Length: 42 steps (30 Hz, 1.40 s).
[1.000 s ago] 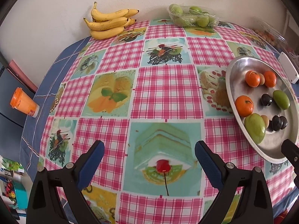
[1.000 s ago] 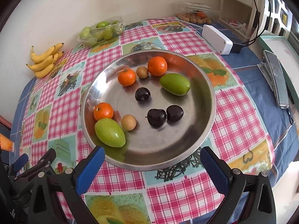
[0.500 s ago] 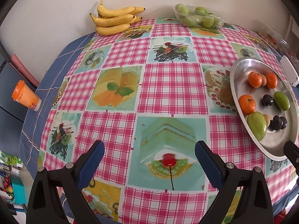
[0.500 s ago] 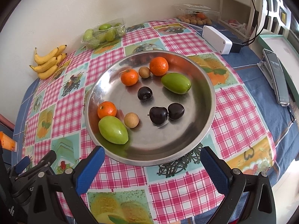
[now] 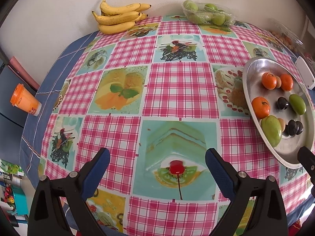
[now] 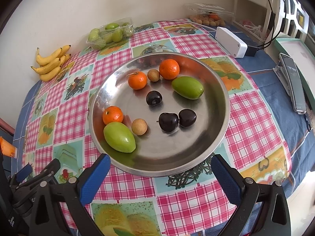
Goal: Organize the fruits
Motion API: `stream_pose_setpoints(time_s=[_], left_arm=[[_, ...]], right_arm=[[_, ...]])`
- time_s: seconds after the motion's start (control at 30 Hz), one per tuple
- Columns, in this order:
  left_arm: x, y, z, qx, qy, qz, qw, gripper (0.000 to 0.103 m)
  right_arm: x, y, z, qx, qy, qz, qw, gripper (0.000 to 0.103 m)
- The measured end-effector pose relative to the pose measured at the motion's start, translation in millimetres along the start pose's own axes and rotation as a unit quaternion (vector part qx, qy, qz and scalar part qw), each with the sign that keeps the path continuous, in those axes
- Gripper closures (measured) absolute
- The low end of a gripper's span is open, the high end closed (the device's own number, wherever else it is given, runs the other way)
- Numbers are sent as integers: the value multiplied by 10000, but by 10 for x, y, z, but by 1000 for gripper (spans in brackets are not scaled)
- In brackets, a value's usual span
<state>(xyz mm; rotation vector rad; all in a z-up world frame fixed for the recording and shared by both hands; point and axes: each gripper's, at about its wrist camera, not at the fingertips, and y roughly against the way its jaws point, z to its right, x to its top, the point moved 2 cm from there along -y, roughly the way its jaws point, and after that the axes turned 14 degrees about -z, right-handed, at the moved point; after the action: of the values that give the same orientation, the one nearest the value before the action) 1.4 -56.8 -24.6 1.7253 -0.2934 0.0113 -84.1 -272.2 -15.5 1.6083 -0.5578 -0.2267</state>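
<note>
The right gripper (image 6: pixel 159 174) is hovering with its blue-padded jaws spread wide and empty, just short of the near rim of the metal bowl (image 6: pixel 222 82). Straight ahead of it, inside the bowl, two dark plums (image 6: pixel 169 121) are sitting touching each other, with a third plum (image 6: pixel 154 98) beyond them. Ahead and to the left, a green mango (image 6: pixel 119 137) is lying against an orange (image 6: pixel 113 115), a small brown fruit (image 6: pixel 139 126) just beside them. Farther in, two more oranges (image 6: pixel 137 80) are flanking another brown fruit (image 6: pixel 153 75), and a second mango (image 6: pixel 187 87) is lying to the right.

The left gripper (image 5: pixel 157 169) is also gaping wide, holding nothing, above the checked tablecloth (image 5: pixel 181 90). The bowl is lying off to its right; a bunch of bananas (image 5: pixel 120 17) and a clear tray of green fruit (image 5: pixel 206 14) are resting far ahead by the wall.
</note>
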Motion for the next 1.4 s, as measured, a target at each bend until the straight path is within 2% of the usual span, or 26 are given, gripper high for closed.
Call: stream_pose_setpoints(time_s=[1.4], left_arm=[[25, -48, -17, 45, 91, -87, 9999, 6]], right_arm=[[10, -9, -50, -12, 44, -16, 10000, 0]])
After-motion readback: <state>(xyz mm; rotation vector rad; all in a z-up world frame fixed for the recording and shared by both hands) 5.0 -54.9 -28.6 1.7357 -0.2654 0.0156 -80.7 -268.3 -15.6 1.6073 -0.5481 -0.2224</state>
